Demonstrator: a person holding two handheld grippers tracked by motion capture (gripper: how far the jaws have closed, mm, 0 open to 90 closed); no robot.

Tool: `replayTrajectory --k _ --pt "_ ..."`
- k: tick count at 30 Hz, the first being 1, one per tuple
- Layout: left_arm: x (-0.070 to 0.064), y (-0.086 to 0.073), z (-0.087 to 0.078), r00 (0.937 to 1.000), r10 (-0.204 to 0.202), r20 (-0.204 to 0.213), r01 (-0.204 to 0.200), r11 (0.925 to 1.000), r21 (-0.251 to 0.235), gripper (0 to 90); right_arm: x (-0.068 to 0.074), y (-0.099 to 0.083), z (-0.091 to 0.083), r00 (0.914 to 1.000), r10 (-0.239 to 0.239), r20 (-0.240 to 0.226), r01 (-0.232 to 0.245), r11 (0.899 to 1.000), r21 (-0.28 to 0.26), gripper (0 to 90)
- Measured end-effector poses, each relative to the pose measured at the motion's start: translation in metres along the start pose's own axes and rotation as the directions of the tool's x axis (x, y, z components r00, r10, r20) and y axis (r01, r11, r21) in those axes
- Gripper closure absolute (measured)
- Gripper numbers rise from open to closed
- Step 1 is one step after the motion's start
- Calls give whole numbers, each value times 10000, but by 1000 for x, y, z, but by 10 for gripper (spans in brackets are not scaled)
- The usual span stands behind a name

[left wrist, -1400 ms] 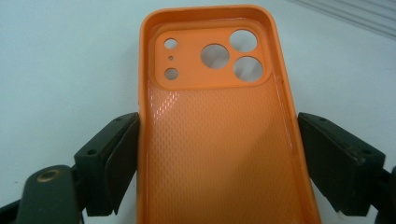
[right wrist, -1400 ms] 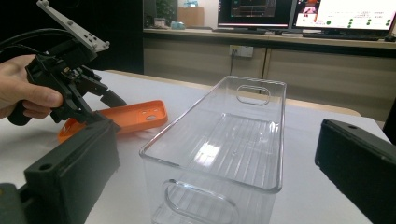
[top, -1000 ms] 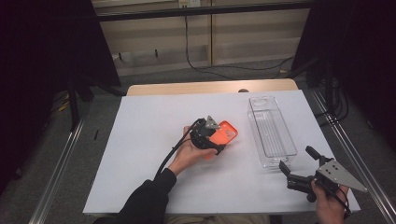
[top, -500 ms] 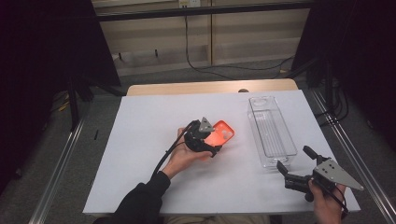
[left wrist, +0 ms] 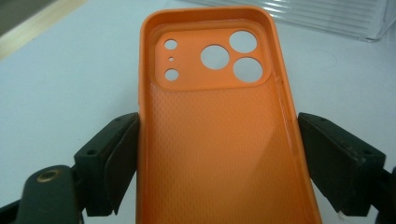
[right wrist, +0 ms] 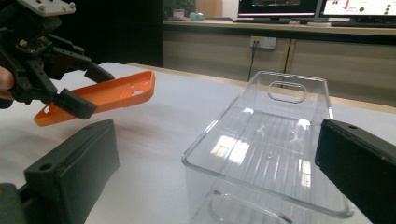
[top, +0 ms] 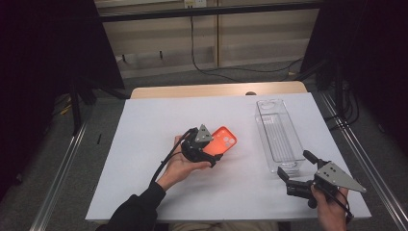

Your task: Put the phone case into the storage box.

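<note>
An orange phone case (top: 225, 140) is held a little above the white table, its open inside facing up, with camera cut-outs at the far end (left wrist: 219, 140). My left gripper (top: 215, 149) is shut on it, one jaw on each long edge. In the right gripper view the case (right wrist: 112, 95) hangs tilted in the left gripper (right wrist: 91, 88). A clear plastic container (top: 279, 134) lies lengthwise at the right. My right gripper (top: 293, 164) stands open at its near end, and in its own view the jaws (right wrist: 215, 163) straddle the container's near wall (right wrist: 266, 135) with nothing held.
The white table top (top: 144, 144) reaches to a wooden edge (top: 192, 91) at the back. Metal rails (top: 62, 163) run down both sides of the table. Cables (top: 202, 57) lie on the floor behind.
The left gripper has drawn the orange case slightly left and toward the person. The right gripper has shifted left, closer to the container's near end.
</note>
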State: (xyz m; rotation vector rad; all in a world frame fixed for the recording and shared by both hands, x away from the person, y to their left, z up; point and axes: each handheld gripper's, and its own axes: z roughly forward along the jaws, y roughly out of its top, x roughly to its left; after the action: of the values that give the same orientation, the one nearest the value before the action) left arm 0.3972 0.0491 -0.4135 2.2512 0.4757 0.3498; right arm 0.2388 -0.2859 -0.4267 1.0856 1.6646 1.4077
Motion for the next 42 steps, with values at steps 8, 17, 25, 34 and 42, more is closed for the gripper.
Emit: replayTrajectory --k 8,17,25,34,42 --pt "-13 0 -16 9994 269 -215 -275 9993 -257 161 10 4 5 9988 -111 -485 121 9997 205 0" --pt "-15 -11 -32 9984 363 -444 -380 9986 -375 161 27 9 19 9966 -434 -698 483 9963 712 0" --pt "-23 -23 -43 9952 456 -870 -514 9965 -666 161 39 19 30 9898 -562 -1307 667 9948 771 0" --pt "-27 -26 -44 9895 326 -1411 -476 9934 -1048 161 44 25 51 9900 -148 -1403 310 9930 1138 3" --pt "-36 -26 -46 9821 358 -1847 -636 9871 -1467 161 50 31 62 9832 229 -1809 9 9914 1305 27"
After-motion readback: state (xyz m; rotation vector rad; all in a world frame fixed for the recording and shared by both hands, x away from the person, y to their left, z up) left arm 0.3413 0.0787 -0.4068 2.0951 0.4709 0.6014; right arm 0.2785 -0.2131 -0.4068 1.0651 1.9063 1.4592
